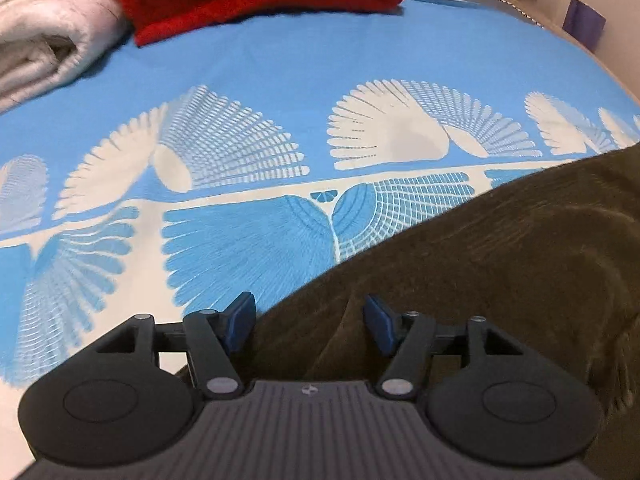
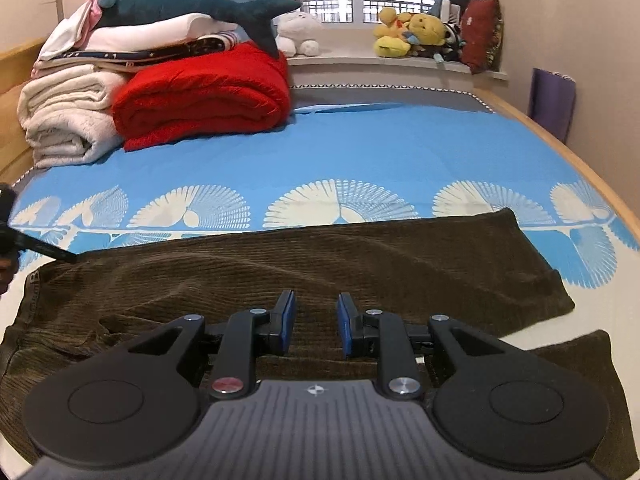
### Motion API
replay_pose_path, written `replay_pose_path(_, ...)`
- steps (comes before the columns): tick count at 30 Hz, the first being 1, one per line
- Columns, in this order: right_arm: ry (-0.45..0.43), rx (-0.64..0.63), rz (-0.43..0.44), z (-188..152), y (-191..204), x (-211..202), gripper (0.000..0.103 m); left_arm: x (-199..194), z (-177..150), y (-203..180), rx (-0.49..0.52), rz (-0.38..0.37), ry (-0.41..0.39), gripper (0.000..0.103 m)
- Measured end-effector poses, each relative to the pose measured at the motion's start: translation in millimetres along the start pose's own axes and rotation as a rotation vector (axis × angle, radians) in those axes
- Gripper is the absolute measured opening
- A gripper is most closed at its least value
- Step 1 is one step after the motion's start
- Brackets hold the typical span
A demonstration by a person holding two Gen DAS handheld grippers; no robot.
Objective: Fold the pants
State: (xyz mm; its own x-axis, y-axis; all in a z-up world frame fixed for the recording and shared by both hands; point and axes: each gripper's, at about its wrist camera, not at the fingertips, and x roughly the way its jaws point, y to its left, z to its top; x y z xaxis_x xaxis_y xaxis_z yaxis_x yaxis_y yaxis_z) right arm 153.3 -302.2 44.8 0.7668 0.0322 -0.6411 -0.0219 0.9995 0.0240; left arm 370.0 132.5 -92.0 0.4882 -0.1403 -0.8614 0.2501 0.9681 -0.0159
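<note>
Dark brown corduroy pants (image 2: 320, 264) lie spread across the near part of the bed, waistband at the left, one leg stretching right to a hem and the other leg lower right. My right gripper (image 2: 316, 326) hovers over the middle of the pants, jaws open and empty. In the left wrist view the pants (image 1: 480, 264) fill the lower right. My left gripper (image 1: 310, 322) is open at the pants' left edge, with a raised fold of cloth between its blue pads (image 1: 376, 320). The left gripper's tip also shows at the far left of the right wrist view (image 2: 60, 254).
A blue sheet with white fan patterns (image 2: 360, 152) covers the bed. A folded red blanket (image 2: 204, 96), cream blankets (image 2: 68, 120) and a plush shark (image 2: 192, 8) are stacked at the back left. Soft toys (image 2: 416, 34) sit on the windowsill. A wooden bed edge (image 2: 560, 148) runs along the right.
</note>
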Motion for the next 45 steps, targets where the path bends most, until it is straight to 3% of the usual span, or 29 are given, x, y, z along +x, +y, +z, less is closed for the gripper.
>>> replay_pose_path(4,0.015,-0.005,-0.002,4,-1,10,0.024,22,3,-6,0.012,-0.022,0.045,0.06)
replay_pose_path(6,0.022,-0.011,-0.007,5,-2,13,0.024,20,1,-11,0.037,-0.059,0.03,0.028)
replay_pose_path(9,0.026,-0.007,-0.019,7,-5,17,0.024,1,-3,-30,0.143,-0.008,0.001,0.014)
replay_pose_path(14,0.031,0.028,-0.02,7,-9,17,0.024,-64,-31,-68,0.257,0.059,-0.104,0.007)
replay_pose_path(18,0.025,0.021,-0.035,0,-7,10,0.024,-136,-79,-110,0.318,0.091,-0.183,0.005)
replay_pose_path(22,0.025,0.061,-0.042,-12,-14,-4,0.024,-203,-144,-152,0.371,0.058,-0.214,0.003)
replay_pose_path(25,0.038,0.114,-0.038,-25,-19,-15,0.024,-228,-191,-166,0.361,0.004,-0.21,0.003)
replay_pose_path(28,0.045,0.149,-0.041,-39,-25,-27,0.024,-221,-222,-155,0.247,-0.069,-0.157,0.003)
replay_pose_path(30,0.017,0.165,-0.052,-45,-29,-38,0.024,-214,-223,-150,0.186,-0.083,-0.118,0.007)
replay_pose_path(32,-0.03,0.171,-0.063,-50,-35,-51,0.024,-208,-223,-137,0.06,-0.146,-0.087,0.008)
replay_pose_path(34,-0.057,0.16,-0.083,-53,-42,-60,0.024,-207,-223,-128,-0.018,-0.144,-0.076,0.015)
replay_pose_path(39,-0.128,0.218,-0.088,-71,-67,-87,0.025,-211,-226,-120,-0.09,-0.179,-0.082,0.052)
replay_pose_path(41,-0.068,0.274,-0.094,-82,-76,-87,0.028,-208,-227,-115,-0.115,-0.202,-0.056,0.063)
replay_pose_path(45,-0.111,0.35,-0.113,-86,-88,-97,0.034,-190,-230,-102,-0.186,-0.229,0.051,0.066)
